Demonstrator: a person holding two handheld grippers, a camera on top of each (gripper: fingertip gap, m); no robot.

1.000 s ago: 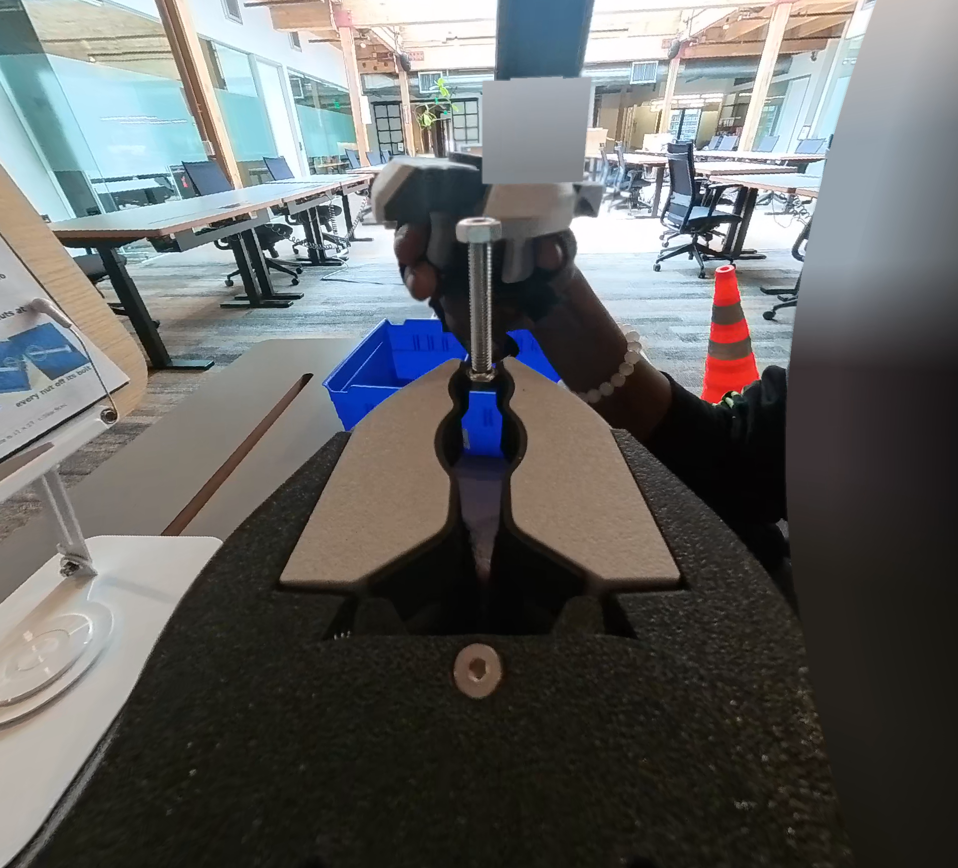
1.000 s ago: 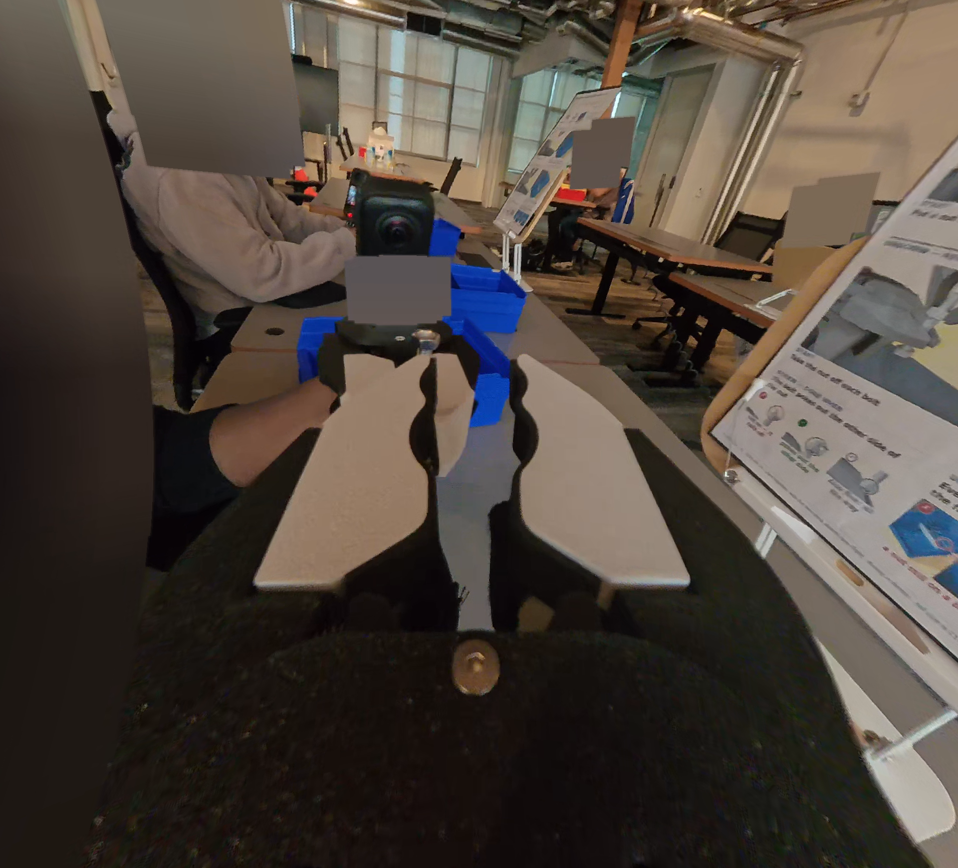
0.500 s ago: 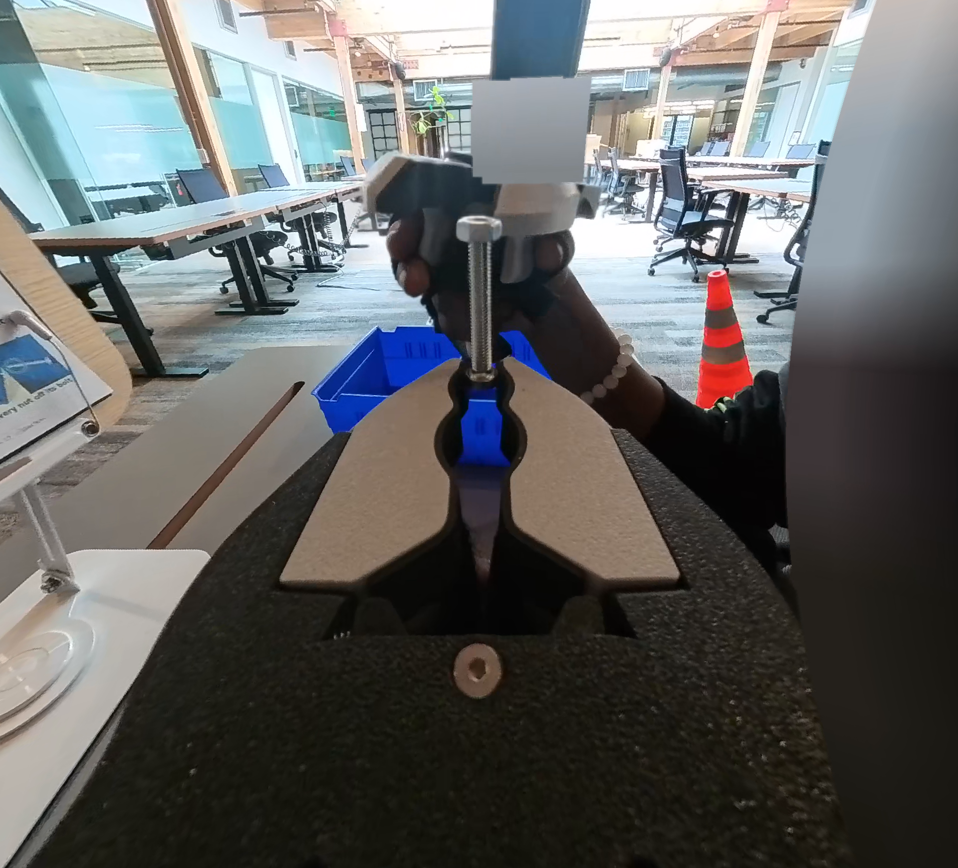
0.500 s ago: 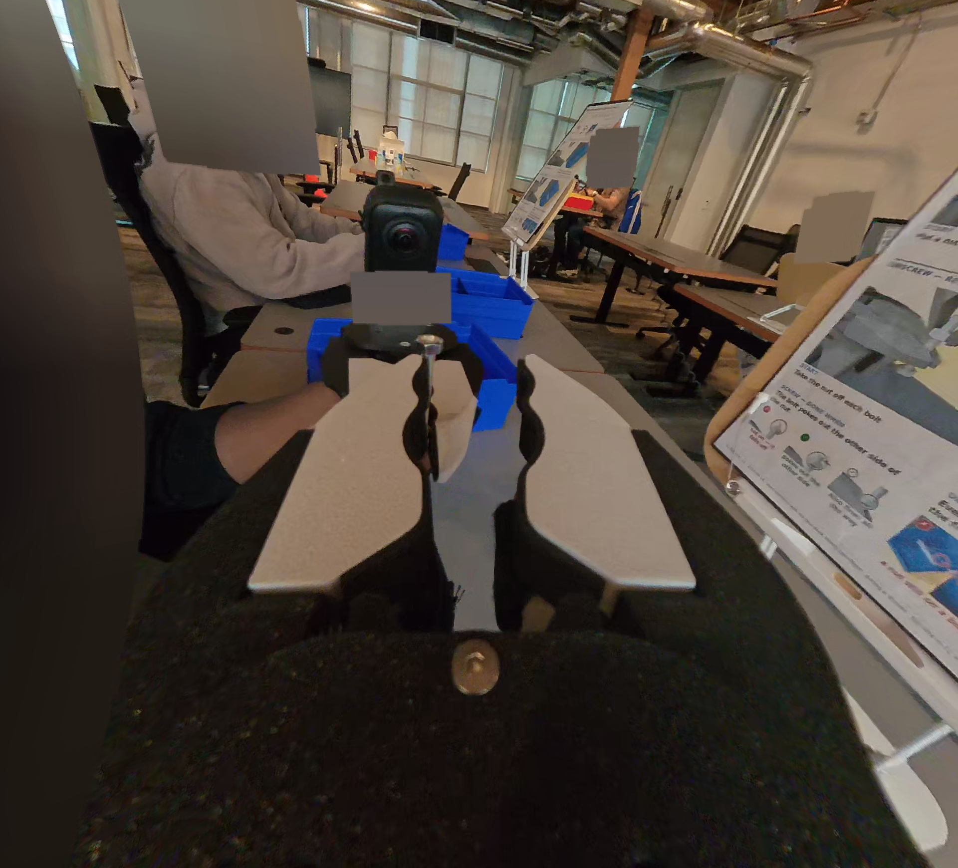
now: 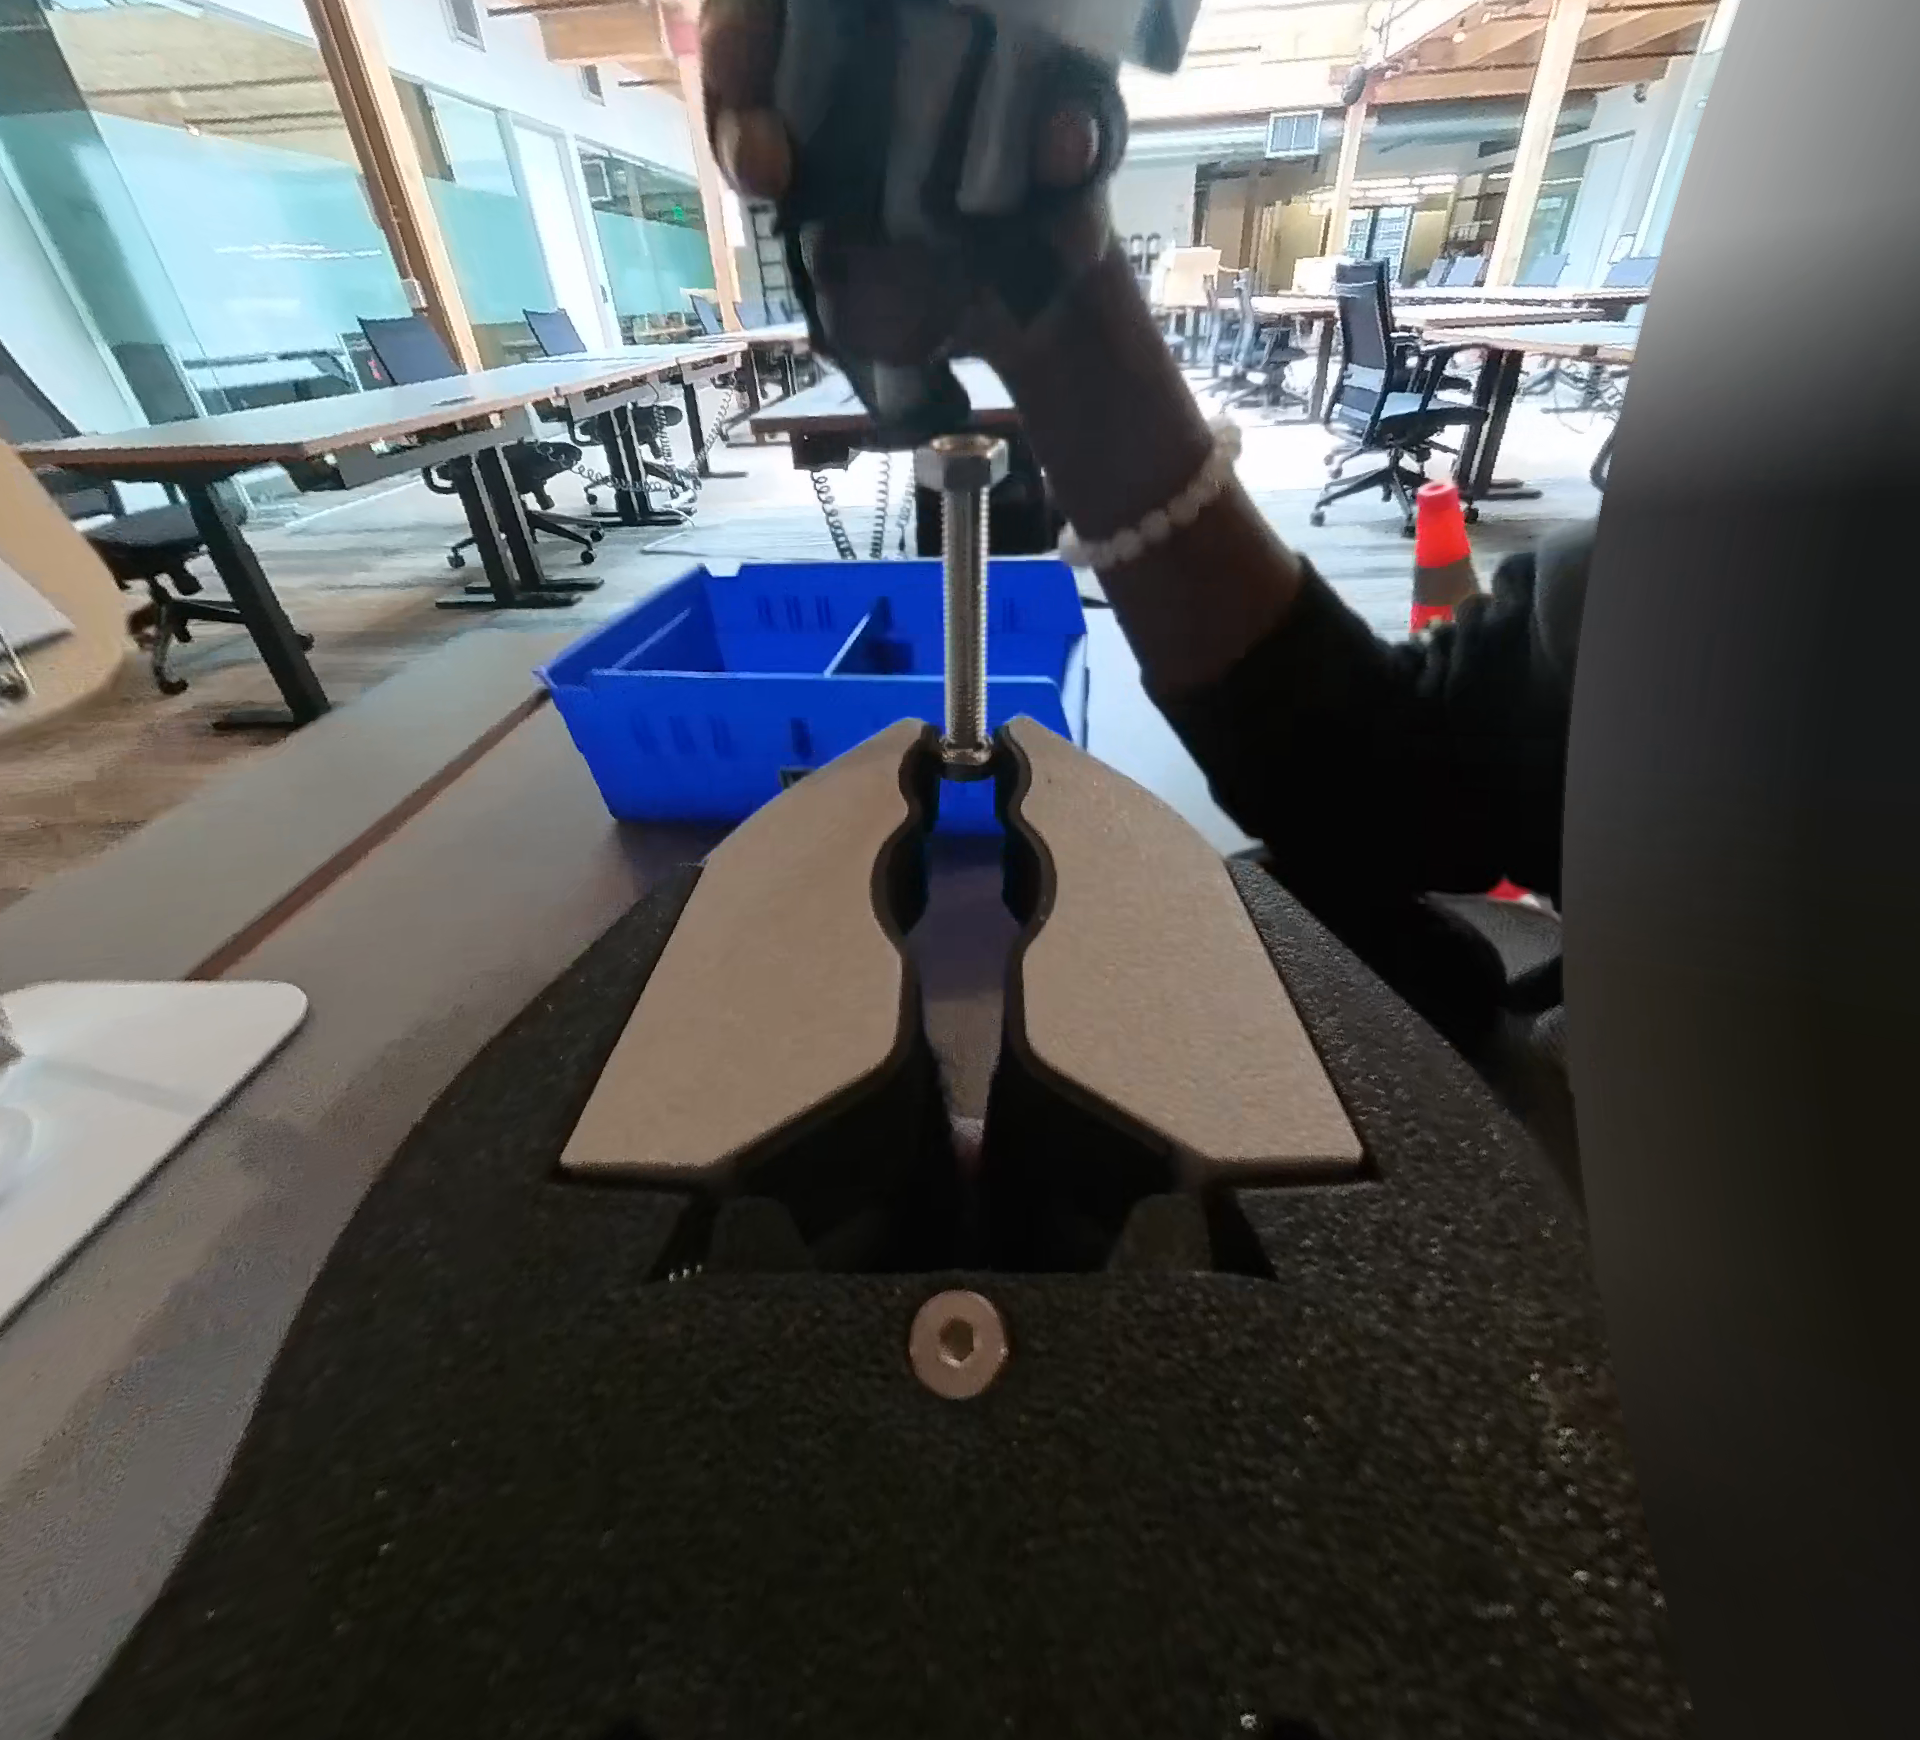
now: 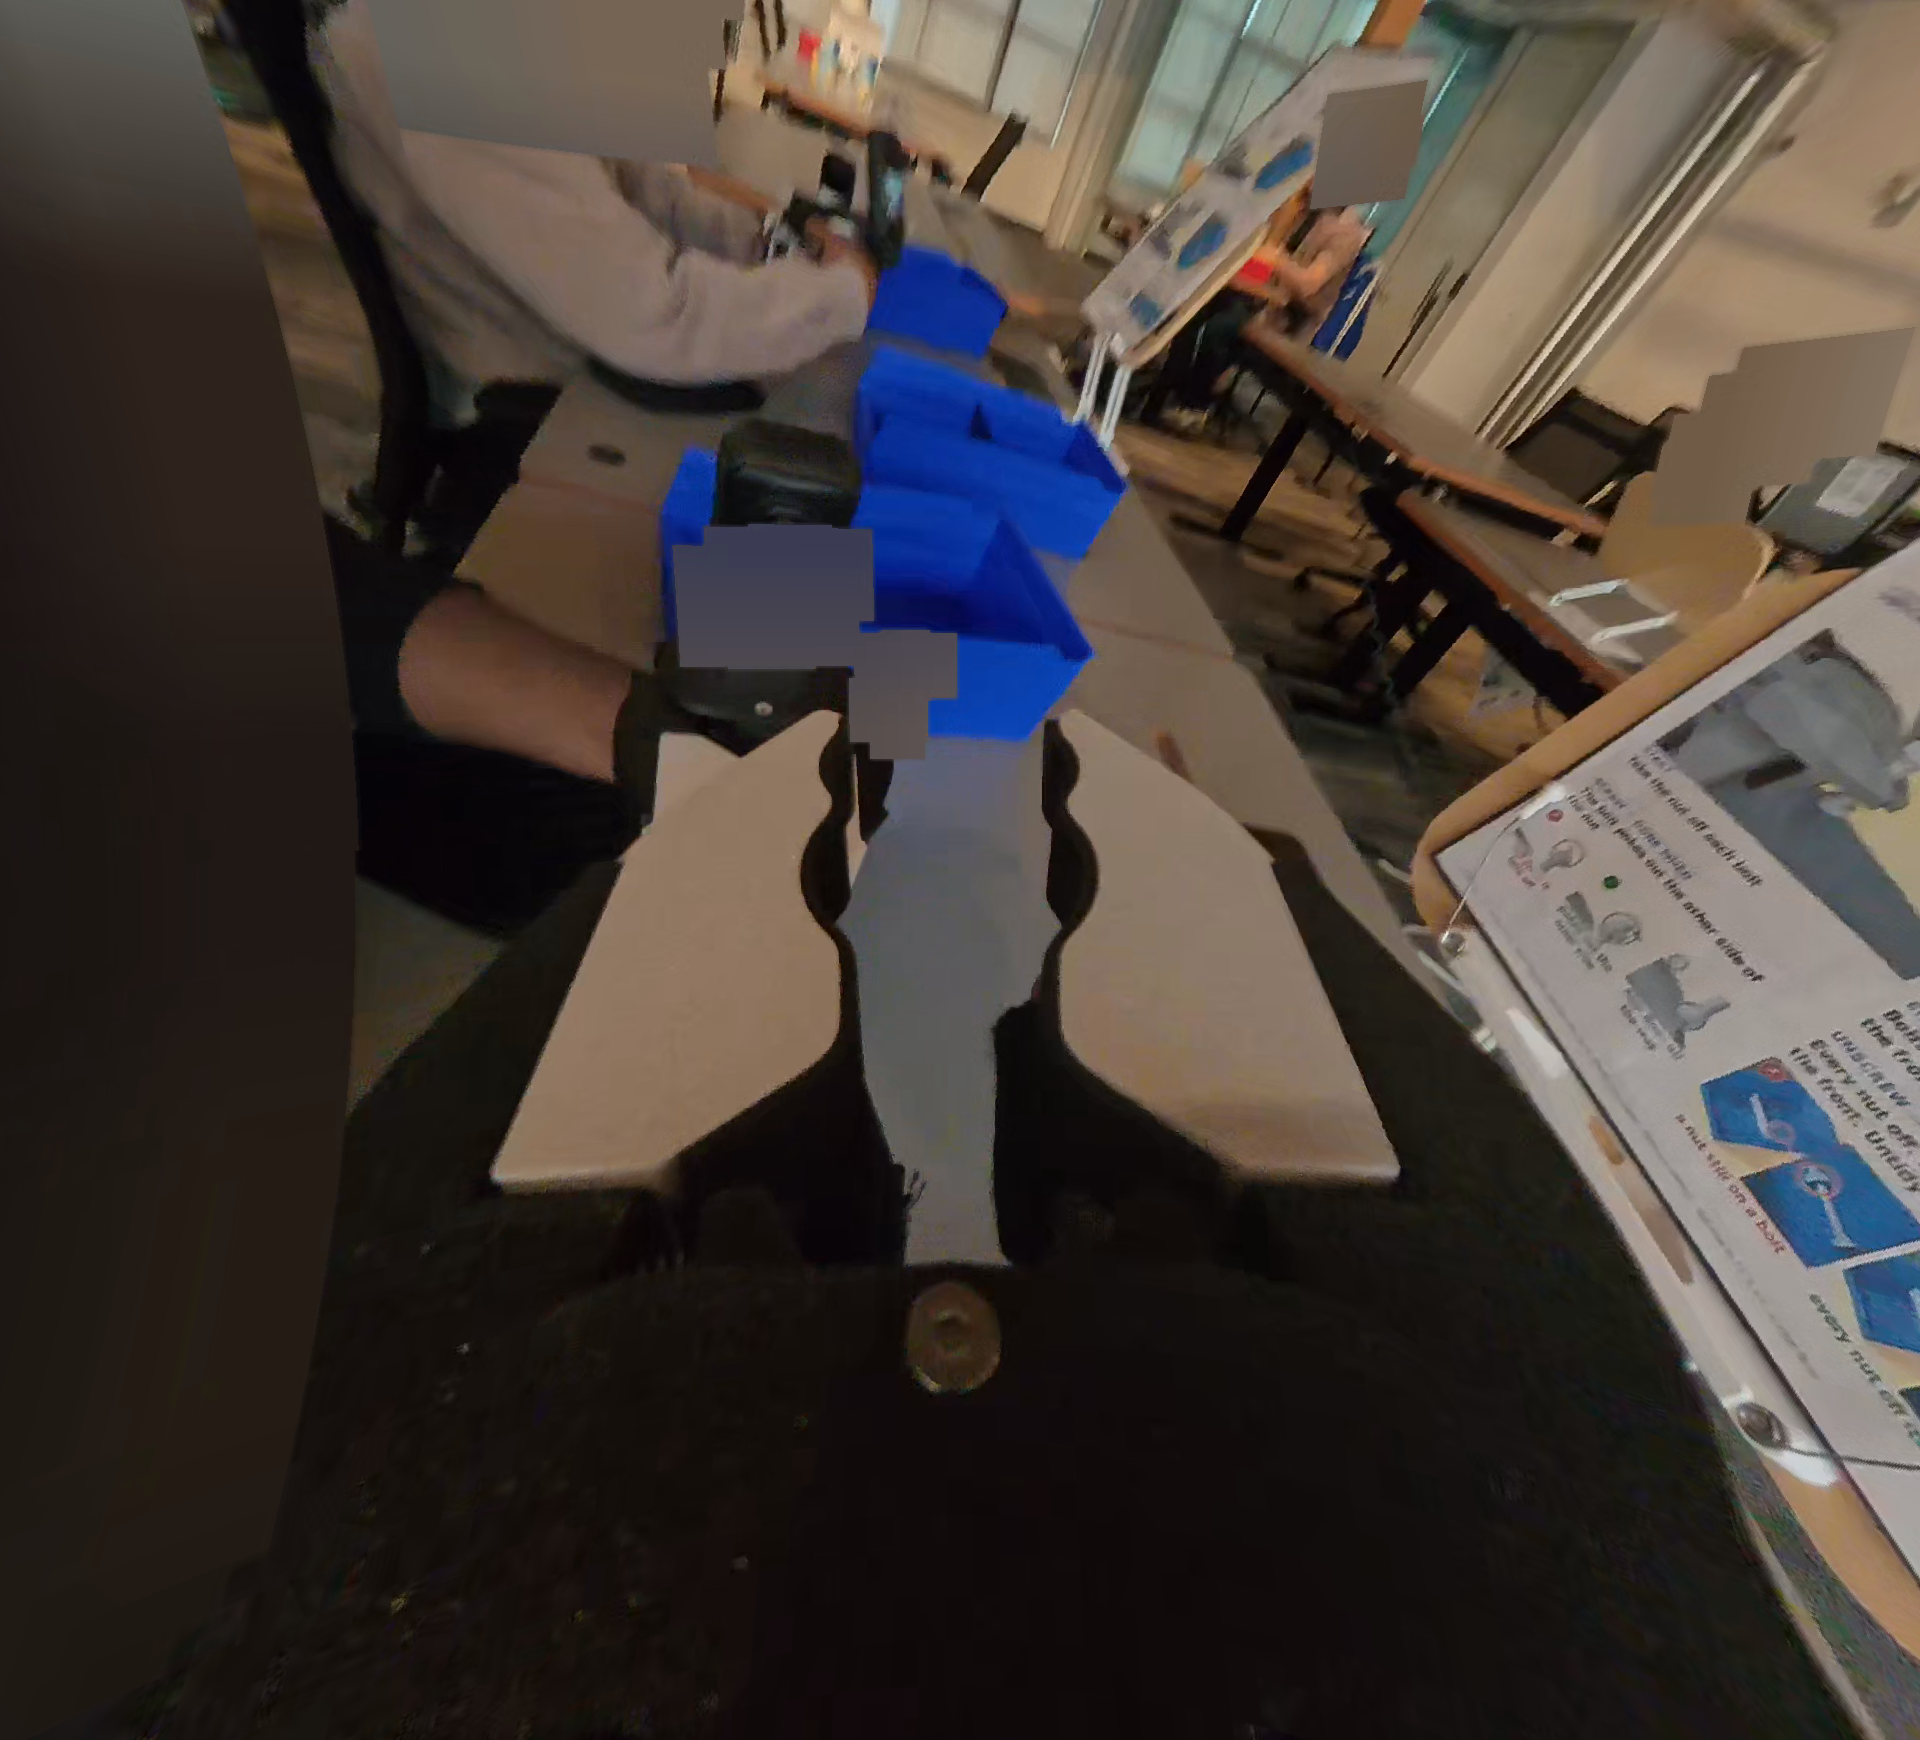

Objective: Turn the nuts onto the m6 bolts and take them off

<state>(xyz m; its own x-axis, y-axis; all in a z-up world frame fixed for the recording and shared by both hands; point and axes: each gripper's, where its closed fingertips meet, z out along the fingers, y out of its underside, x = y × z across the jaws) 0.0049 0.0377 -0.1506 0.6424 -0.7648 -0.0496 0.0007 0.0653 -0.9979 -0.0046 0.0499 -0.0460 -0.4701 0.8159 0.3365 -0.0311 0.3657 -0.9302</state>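
Note:
My left gripper [image 5: 966,740] is shut on the lower end of a silver M6 bolt [image 5: 964,610]. The bolt stands upright from the fingertips, with a hex nut [image 5: 966,466] on its top end. My right gripper [image 6: 945,734] is open, and nothing lies between its fingers. The hand that holds it [image 5: 914,132] is blurred, above and behind the bolt in the left wrist view. The right wrist view shows the left gripper's black body [image 6: 748,703] low and to the left, where grey patches hide the bolt.
A blue divided bin [image 5: 810,682] stands on the grey table [image 5: 312,859] behind the bolt, and more blue bins [image 6: 987,485] run along the table. An instruction sheet [image 6: 1714,1015] stands at the right, a white stand base [image 5: 125,1098] at the left. A person in a light top [image 6: 582,288] sits farther back. My hands' fingertips stand some 11 cm from each other.
My right gripper has opened wider and lifted up away from the bolt's top, with motion blur. My left gripper stays shut on the bolt and has tilted a little.

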